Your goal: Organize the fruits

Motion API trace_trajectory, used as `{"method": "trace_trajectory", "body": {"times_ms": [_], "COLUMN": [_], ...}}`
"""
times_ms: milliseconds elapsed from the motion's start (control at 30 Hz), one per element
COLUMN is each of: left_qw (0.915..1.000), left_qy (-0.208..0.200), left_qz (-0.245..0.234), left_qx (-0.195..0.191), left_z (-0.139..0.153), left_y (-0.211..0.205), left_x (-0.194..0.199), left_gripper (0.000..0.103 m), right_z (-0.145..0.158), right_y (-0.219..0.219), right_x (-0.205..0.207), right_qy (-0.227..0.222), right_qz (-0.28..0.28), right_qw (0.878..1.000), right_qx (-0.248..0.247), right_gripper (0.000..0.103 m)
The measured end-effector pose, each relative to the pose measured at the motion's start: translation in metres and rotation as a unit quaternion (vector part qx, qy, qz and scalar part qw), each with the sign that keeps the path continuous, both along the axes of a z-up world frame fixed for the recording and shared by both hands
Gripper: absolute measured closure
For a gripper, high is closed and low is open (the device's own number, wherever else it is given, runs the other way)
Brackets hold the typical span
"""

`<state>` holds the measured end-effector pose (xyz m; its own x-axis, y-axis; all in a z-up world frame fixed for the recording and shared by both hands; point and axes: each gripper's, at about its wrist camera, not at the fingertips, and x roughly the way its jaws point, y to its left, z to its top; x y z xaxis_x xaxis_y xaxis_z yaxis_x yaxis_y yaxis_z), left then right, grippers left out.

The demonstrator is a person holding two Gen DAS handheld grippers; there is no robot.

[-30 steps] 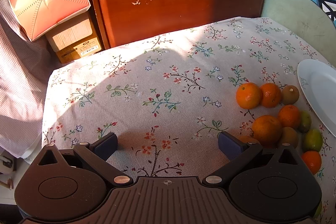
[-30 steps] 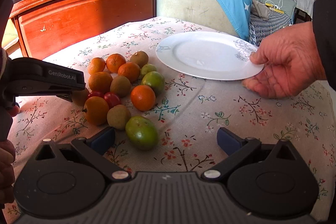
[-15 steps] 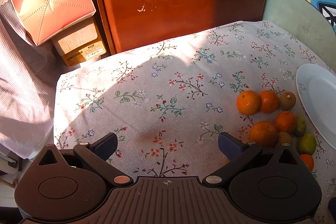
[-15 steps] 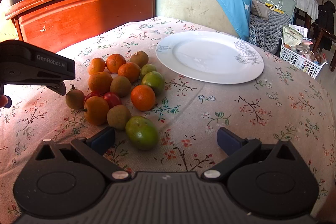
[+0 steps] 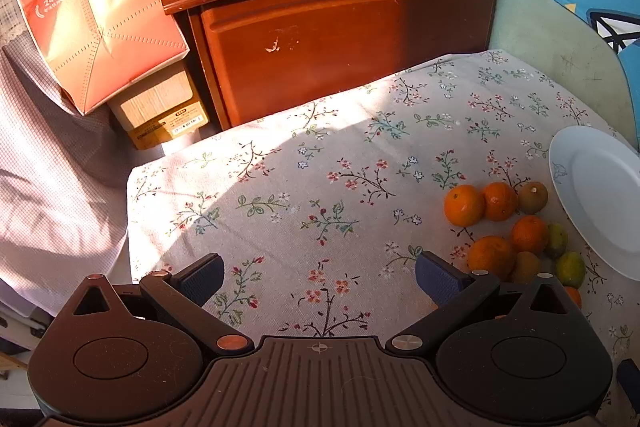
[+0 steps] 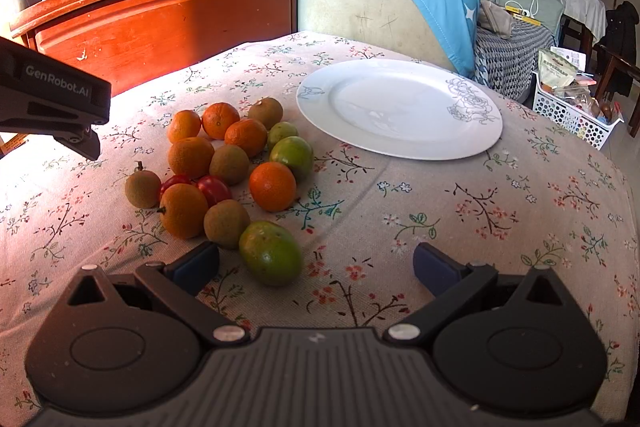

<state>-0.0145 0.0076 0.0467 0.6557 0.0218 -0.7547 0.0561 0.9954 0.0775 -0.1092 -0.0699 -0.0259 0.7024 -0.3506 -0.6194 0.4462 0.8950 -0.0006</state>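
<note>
No fruit has been picked yet: the white plate sits bare on the floral tablecloth, and the pile of oranges, kiwis and green citrus lies just beside its left edge. Both tools are spread and hold nothing, the right gripper low over the cloth with a green citrus near its left finger, the left gripper over bare cloth left of the pile. The next move likely calls for closing the right gripper's 2 fingers gently around that nearest round fruit, which could roll, then carrying it to the plate.

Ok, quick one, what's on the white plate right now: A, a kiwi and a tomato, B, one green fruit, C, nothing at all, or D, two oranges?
C: the white plate is bare, and all the fruit, such as the nearest green fruit, lies on the flowered cloth beside it.
</note>
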Motion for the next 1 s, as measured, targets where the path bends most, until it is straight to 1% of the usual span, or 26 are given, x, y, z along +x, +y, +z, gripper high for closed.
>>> {"method": "trace_trajectory", "body": {"times_ms": [133, 233, 400, 500, 600, 733, 867, 1000], "left_qw": [0.9999, 0.9999, 0.9997, 0.9995, 0.9992, 0.9989, 0.9988, 0.9987], "left_qy": [0.002, 0.002, 0.007, 0.010, 0.013, 0.019, 0.026, 0.029], "left_qz": [-0.009, -0.012, -0.022, -0.030, -0.034, -0.041, -0.042, -0.041], "left_qx": [0.005, 0.007, 0.009, 0.010, 0.014, 0.010, 0.005, 0.003], "left_z": [0.003, 0.006, 0.008, 0.008, 0.010, 0.013, 0.017, 0.021], "left_y": [0.001, 0.003, 0.001, 0.000, 0.000, 0.003, 0.006, 0.006], "left_x": [-0.005, -0.008, -0.015, -0.019, -0.023, -0.031, -0.038, -0.042], "left_gripper": [0.001, 0.001, 0.001, 0.001, 0.001, 0.001, 0.001, 0.001], "right_z": [0.000, 0.003, 0.012, 0.018, 0.023, 0.035, 0.052, 0.067], "right_y": [0.000, -0.001, -0.013, -0.014, -0.015, -0.018, -0.026, -0.031], "right_x": [0.000, 0.002, 0.004, 0.008, 0.007, 0.003, 0.004, 0.014], "right_qy": [0.001, 0.014, 0.062, 0.103, 0.132, 0.144, 0.148, 0.164], "right_qz": [0.000, 0.009, 0.054, 0.060, 0.056, 0.048, 0.049, 0.051], "right_qw": [1.000, 1.000, 0.996, 0.992, 0.989, 0.988, 0.986, 0.983], "right_qx": [0.000, 0.001, 0.026, 0.040, 0.038, 0.040, 0.064, 0.066], "right_gripper": [0.001, 0.001, 0.001, 0.001, 0.001, 0.001, 0.001, 0.001]}}
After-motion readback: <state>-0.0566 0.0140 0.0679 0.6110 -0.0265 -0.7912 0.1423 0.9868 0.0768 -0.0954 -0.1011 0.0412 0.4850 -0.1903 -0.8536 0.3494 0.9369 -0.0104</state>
